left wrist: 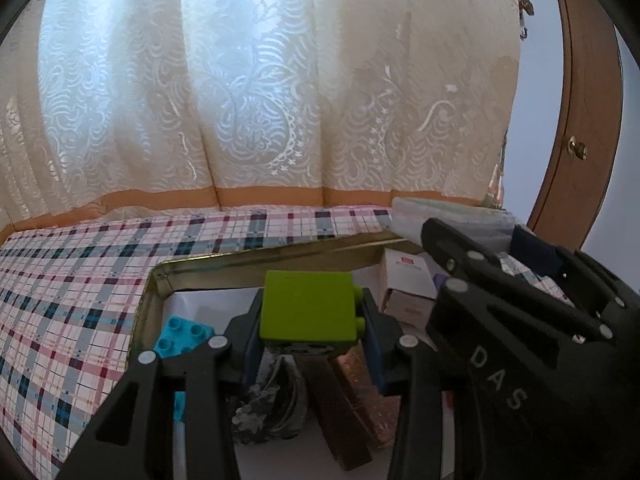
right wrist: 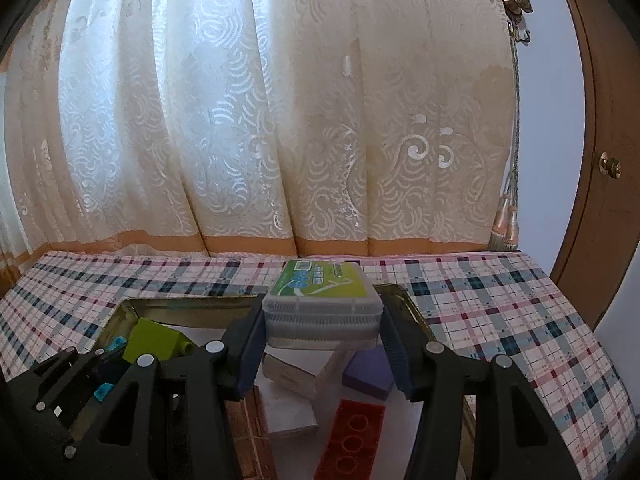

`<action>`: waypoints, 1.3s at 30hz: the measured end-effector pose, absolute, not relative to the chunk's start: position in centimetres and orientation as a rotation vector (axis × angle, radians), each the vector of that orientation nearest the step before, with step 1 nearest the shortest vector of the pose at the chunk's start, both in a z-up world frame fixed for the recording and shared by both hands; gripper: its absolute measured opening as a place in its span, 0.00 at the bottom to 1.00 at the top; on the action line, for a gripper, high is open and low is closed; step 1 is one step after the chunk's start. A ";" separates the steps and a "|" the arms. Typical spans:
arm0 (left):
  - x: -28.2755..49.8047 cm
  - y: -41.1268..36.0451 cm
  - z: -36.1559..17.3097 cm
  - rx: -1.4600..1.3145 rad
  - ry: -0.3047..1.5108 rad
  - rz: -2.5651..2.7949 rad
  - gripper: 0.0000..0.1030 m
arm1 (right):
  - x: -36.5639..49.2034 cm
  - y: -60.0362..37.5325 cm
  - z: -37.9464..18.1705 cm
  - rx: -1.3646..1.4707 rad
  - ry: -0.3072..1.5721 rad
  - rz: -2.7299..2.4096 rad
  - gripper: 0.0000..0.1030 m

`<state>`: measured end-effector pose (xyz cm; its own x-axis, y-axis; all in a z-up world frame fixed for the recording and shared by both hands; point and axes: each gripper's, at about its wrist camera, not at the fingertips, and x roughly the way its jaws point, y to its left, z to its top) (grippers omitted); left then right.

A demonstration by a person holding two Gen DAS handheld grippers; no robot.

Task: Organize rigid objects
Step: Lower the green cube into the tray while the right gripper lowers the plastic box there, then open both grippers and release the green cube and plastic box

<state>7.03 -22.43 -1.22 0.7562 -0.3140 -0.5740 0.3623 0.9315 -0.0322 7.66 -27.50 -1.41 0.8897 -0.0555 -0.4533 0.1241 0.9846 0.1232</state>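
A tabletop [right wrist: 500, 312] covered in a pink, blue and white plaid cloth runs up to a cream curtain [right wrist: 280, 120]. A shallow gold-rimmed metal tray [left wrist: 248, 258] sits directly on it, holding small items.

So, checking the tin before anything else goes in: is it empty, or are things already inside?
Not empty. The tin already holds a red plate and a purple block.

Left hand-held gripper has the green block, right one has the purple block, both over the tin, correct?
Not quite. The right hand-held gripper holds a clear plastic box, per the right wrist view; the purple block lies in the tin. Left hand-held gripper does hold the green block.
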 end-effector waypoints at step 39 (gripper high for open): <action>10.0 -22.7 -3.5 0.143 0.946 -0.396 1.00 | 10.1 -27.9 -3.4 0.301 0.673 -0.005 0.85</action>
<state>10.05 -22.69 -3.46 0.5191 -0.2668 -0.8120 0.3908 0.9190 -0.0522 10.06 -27.87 -3.42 0.7835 0.0925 -0.6144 0.1009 0.9568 0.2727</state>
